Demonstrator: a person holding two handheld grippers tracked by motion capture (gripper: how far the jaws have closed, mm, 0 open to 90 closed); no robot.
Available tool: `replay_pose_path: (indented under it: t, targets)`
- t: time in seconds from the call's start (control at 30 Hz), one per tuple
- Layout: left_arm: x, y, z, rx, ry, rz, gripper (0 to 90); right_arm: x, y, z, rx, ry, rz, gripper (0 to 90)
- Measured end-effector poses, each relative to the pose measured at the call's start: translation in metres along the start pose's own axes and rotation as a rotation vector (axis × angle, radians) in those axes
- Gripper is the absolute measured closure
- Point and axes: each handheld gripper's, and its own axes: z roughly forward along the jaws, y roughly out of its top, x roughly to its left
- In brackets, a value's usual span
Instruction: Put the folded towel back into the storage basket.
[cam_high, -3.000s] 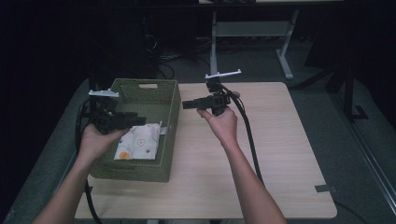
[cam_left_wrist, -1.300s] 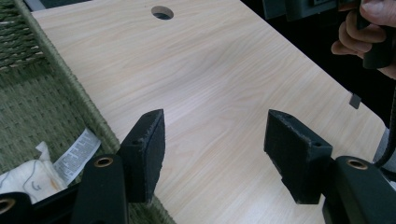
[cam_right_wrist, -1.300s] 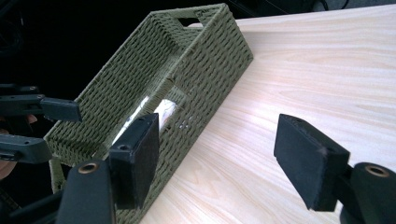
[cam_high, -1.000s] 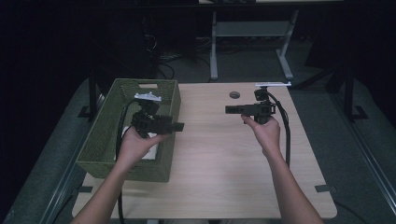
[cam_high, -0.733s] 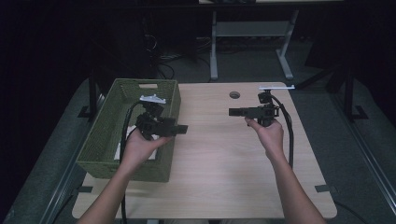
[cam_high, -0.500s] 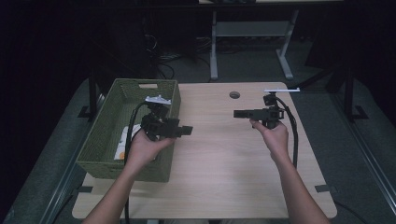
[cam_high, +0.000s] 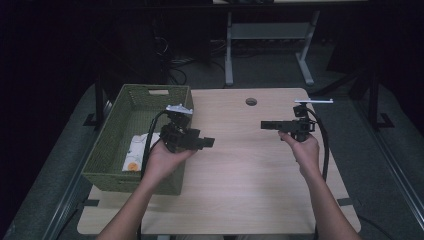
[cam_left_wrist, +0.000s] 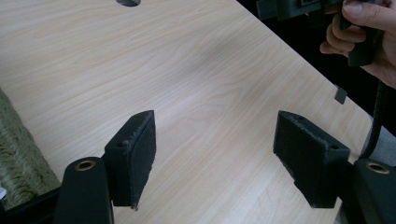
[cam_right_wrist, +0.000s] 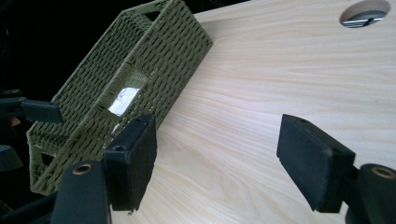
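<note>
Two grippers up off the table, nothing in either. Starting left of everything: green woven basket (cam_high: 131, 145) at the table's (cam_high: 250, 190) left edge, with the white packet (cam_high: 135, 152) lying flat on its floor, orange print showing. Just right of the basket, hovering over its near right corner, left gripper (cam_high: 207, 143) with jaws spread wide and bare wood between the pads (cam_left_wrist: 135, 158), having just been opening. Compared with three seconds back, no longer down inside the basket over the packet but lifted clear, so looks like the drop-off is done. Well right of the basket, right gripper (cam_high: 266, 124) also spread wide and empty, pointing back toward the basket, drifted further out to the table's right side. Probably wrapping up or resetting.
</note>
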Motion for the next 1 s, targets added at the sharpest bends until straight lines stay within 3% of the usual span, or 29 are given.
replay_pose_path:
  t: [1.0]
  targets:
    - [-0.027,-0.009,0.031,0.033,-0.064,0.032,27.8,-0.036,-0.036,-0.035,-0.023,-0.047,0.066,27.7]
